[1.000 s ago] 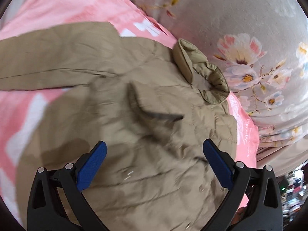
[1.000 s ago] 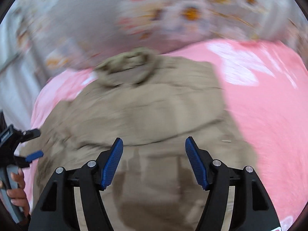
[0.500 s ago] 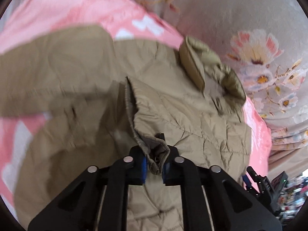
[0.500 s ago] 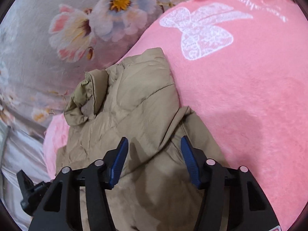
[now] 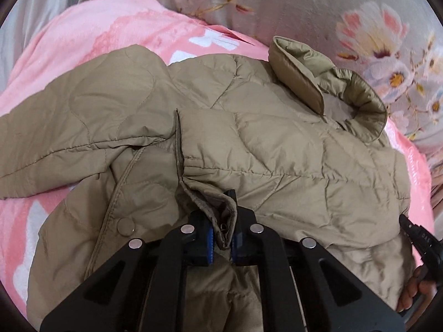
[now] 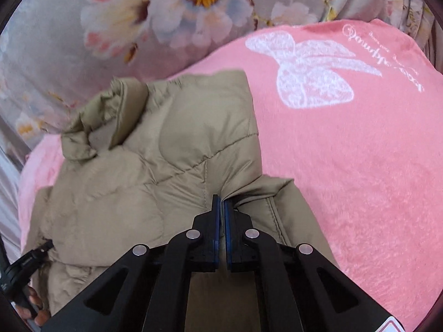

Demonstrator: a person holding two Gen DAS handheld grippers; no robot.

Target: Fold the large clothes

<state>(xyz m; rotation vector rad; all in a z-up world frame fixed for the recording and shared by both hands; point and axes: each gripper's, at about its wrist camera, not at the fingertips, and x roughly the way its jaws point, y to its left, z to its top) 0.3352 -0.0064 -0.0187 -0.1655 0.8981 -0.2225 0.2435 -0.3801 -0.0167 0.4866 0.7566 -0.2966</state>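
— What are the two grippers doing?

— The left gripper [image 5: 221, 244] is clamped on the jacket [image 5: 277, 149]. A bunched ridge of its front edge, with what looks like a zip end, is pinched between the blue pads [image 5: 210, 244]. The jaws are nearly together, with only the thickness of the cloth between them.

— And the right one?

— The right gripper [image 6: 221, 235] has just been closing, and its jaws are now all but touching. Its tips press into a fold of the jacket [image 6: 171, 166] near a seam at the sleeve. A thin bit of cloth seems to be caught between the pads [image 6: 216, 232], though the grip is much slimmer than the left's.

— Where does the jacket lie?

— It is a tan quilted jacket, spread on a pink blanket [image 6: 360, 171] with a white lace-bow print. Its collar [image 5: 326, 91] stands up at the far end, close to a grey floral cloth [image 5: 318, 8] behind the blanket. One sleeve [image 5: 69, 138] stretches out to the left in the left wrist view. A snap button [image 5: 125, 225] shows on the front flap just beside the left gripper.

— Any boxes or baskets?

— No container shows. At the edge of each view you can see the other gripper and a few fingers of the person's hand [image 5: 412, 290].
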